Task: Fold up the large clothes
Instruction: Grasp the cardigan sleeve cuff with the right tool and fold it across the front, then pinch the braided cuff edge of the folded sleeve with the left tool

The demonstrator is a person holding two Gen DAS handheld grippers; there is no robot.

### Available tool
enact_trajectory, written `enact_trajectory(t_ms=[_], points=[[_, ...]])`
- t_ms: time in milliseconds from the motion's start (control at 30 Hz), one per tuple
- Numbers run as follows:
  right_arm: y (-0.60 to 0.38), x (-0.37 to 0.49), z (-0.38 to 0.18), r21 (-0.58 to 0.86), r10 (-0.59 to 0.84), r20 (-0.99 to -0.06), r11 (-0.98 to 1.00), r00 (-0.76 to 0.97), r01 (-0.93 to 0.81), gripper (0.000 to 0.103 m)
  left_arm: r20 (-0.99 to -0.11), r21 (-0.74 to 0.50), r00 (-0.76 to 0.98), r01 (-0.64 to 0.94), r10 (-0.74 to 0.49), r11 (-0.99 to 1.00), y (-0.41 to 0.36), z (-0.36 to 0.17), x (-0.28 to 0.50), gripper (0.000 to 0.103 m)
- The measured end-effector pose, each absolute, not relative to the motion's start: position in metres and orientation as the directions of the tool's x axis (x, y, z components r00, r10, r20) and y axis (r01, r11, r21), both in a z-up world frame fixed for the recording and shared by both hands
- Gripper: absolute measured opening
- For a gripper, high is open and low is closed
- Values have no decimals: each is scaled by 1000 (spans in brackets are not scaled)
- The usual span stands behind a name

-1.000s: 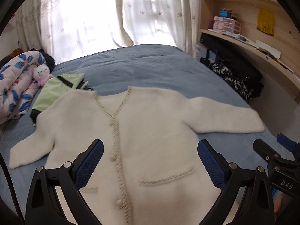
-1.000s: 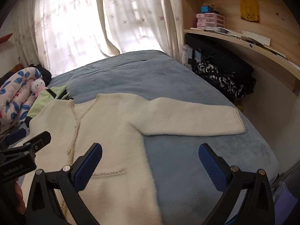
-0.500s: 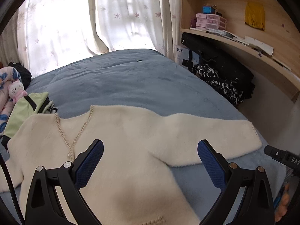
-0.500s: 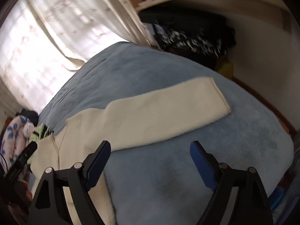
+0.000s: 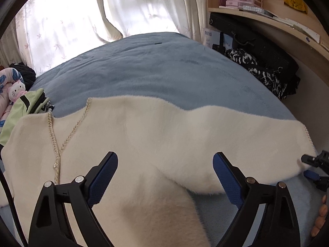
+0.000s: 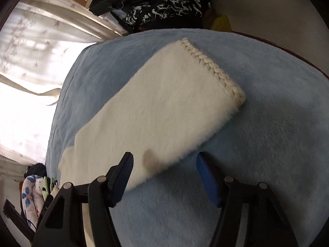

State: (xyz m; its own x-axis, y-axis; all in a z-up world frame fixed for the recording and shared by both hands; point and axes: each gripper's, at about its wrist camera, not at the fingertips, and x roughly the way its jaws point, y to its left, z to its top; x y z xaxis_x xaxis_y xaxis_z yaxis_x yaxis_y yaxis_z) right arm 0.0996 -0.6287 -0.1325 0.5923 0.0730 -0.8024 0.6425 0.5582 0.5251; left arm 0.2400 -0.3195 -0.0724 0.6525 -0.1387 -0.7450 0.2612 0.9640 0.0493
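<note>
Blue-padded fingers of the left gripper (image 5: 165,177) stand spread and are narrowing, above the cream cardigan (image 5: 144,140) near its armpit, nothing pinched. The right gripper (image 6: 164,177) is also narrowing, its pads straddling the lower edge of the sleeve (image 6: 164,103) (no squeeze on the fabric visible). Beyond, the cardigan lies flat, front up, on the blue blanket (image 5: 154,68), the sleeve stretched out to its braided cuff (image 6: 213,68). Farther off hang white curtains (image 5: 67,20).

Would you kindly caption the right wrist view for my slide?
Right gripper, jaws closing, straddles the edge of the cream fuzzy cardigan's braided-cuff sleeve on the blue fleece blanket.
</note>
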Motion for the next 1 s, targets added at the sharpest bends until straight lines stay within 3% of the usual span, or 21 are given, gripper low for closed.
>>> enact_trajectory(t_ms=[67,133,167,200,267,367,600,833,900,1000], points=[[-630,105,-134,507,46,-810,558,585,657,57,-764,37,630,259,-140,965,-318,-79,242,91],[-630,112,-135,457,12,-834,574,551,679,40,-789,25,597,272,-148,962,-316,-86,244,77],[-630,114,-134,443,1,-838,582,545,681,22,-796,26,588,272,-144,962,-314,-87,244,67],[-628,115,-132,436,-10,-837,594,547,677,13,-805,24,576,272,-143,962,-310,-88,244,64],[-614,116,-112,408,-69,-815,636,575,655,10,-806,5,572,259,-150,966,-298,-86,240,62],[-582,120,-74,412,-90,-738,725,669,553,9,-791,-21,590,237,-161,971,-268,-75,231,62],[-440,144,-16,358,99,-636,916,766,179,9,-776,-83,612,142,-154,986,-178,-60,213,61],[-314,166,-84,249,217,-794,968,568,-22,14,-804,-201,545,130,-240,971,-120,-86,209,61],[-299,167,-103,192,181,-842,981,509,-31,25,-811,-239,514,143,-279,960,-115,-97,207,61],[-295,159,-113,159,158,-862,986,482,-39,32,-812,-309,468,160,-348,937,-115,-111,208,61]])
